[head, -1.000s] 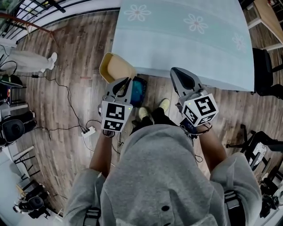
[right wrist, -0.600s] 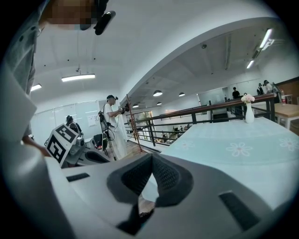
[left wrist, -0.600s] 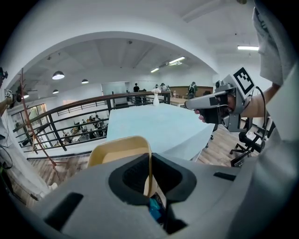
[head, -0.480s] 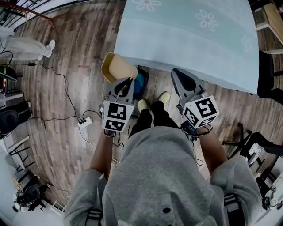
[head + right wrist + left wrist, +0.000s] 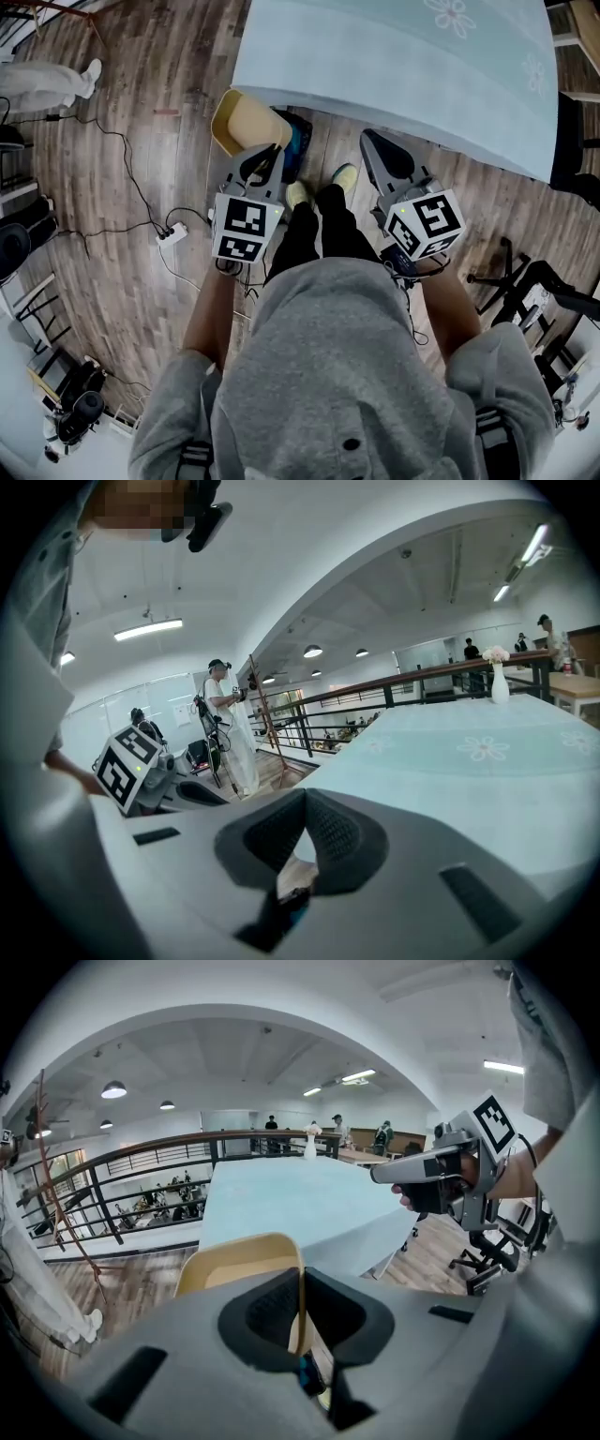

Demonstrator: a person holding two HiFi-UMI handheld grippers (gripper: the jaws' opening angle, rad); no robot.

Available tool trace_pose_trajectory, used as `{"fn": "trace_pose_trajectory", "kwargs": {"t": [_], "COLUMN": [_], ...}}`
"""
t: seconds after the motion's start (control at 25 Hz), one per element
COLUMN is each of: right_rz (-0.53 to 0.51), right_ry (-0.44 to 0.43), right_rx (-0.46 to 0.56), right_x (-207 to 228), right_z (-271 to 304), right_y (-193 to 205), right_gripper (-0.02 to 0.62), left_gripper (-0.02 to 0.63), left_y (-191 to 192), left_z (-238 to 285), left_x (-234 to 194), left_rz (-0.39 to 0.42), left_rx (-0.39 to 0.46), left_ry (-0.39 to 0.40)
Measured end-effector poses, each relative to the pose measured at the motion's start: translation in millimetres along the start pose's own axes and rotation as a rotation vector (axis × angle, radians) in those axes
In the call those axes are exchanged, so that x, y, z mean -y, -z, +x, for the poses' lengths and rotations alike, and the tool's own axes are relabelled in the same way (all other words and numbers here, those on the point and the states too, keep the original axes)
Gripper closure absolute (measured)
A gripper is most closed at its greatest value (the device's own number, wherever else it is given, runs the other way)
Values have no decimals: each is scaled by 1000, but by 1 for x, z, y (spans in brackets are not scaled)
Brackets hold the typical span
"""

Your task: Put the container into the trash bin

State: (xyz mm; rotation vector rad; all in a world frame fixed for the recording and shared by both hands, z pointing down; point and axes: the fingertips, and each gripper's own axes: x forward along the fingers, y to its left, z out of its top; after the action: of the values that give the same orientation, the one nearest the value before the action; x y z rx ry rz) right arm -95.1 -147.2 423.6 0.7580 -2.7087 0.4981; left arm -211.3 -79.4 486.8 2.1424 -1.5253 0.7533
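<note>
The left claw (image 5: 302,1290) is clenched on one thin side wall of the tan container (image 5: 234,1258), which juts out ahead of it. The container looks light and slightly flexible, so this rim hold should serve. The right claw (image 5: 304,799), alongside, is closed on nothing. Just beyond the container, under the table (image 5: 394,66) edge, stands a dark bin (image 5: 298,141).

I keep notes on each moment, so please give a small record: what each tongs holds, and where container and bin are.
left tongs: shut on the rim of the tan container
right tongs: shut, empty
container: beside the table edge, not in the bin
bin: on the floor under the table edge, partly hidden by the container
</note>
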Motion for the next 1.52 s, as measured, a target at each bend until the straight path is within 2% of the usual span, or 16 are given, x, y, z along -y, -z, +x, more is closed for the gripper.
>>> {"fn": "trace_pose_trajectory", "kwargs": {"t": [0.52, 0.92, 1.28, 1.52], "right_rz": [39, 92, 135, 140], "right_ry": [21, 31, 33, 37], "right_rx": [-78, -141, -209, -234], "right_x": [-2, -7, -11, -8], "right_z": [13, 23, 19, 14], "right_y": [52, 104, 145, 155], "right_gripper": [569, 571, 569, 569], "left_gripper": [572, 572, 572, 571], "left_y": [47, 95, 135, 147], "left_z": [30, 53, 77, 88], "left_x": [0, 13, 33, 34], "left_rz": [-44, -131, -153, -149], "left_rx": [-46, -84, -115, -140], "left_ry": [69, 121, 187, 203]}}
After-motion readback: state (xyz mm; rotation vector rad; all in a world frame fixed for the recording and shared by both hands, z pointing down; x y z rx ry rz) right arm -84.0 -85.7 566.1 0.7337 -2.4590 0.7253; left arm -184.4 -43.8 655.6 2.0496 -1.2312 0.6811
